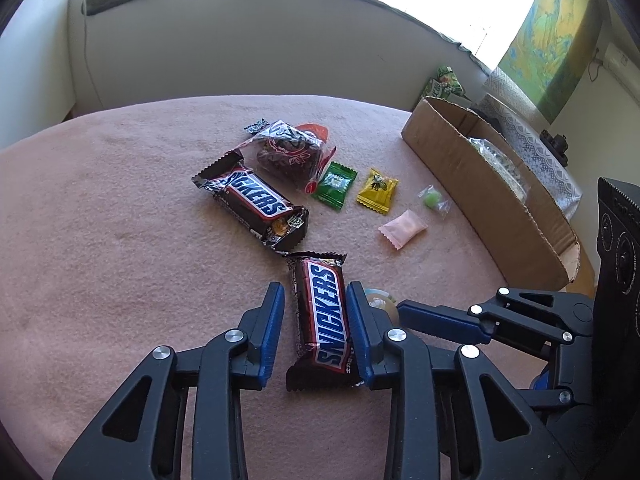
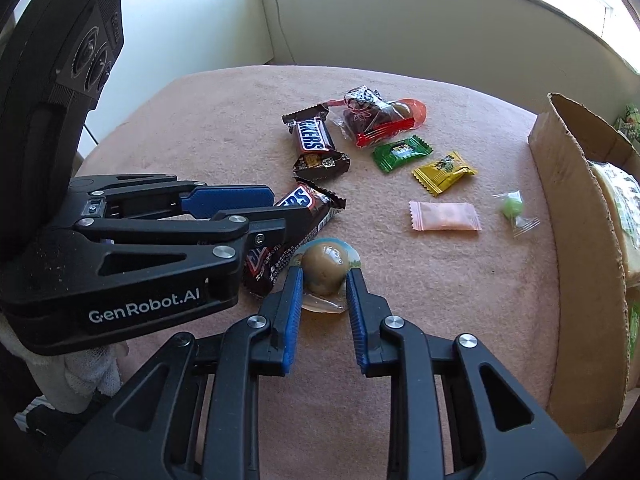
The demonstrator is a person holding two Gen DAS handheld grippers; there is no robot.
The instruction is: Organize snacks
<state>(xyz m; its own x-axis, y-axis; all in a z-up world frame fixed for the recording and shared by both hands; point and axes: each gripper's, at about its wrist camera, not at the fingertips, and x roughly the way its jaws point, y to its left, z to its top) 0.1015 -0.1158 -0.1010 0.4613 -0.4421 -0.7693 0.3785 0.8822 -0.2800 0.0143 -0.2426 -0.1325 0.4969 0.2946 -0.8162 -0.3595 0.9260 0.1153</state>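
My left gripper (image 1: 316, 304) is open with its blue pads on either side of a Snickers bar (image 1: 320, 320) lying on the pink blanket; the right pad touches the wrapper, the left pad stands apart. That bar also shows in the right wrist view (image 2: 296, 224). My right gripper (image 2: 322, 280) has its pads against both sides of a round brown jelly cup (image 2: 325, 269) that rests on the blanket. A second Snickers bar (image 1: 252, 200) lies further back.
A clear bag of dark snacks (image 1: 288, 152), a green candy (image 1: 335, 185), a yellow candy (image 1: 378, 191), a pink packet (image 1: 402, 229) and a small green sweet (image 1: 433, 199) lie on the blanket (image 1: 120, 220). A cardboard box (image 1: 480, 192) with a packet inside stands at the right.
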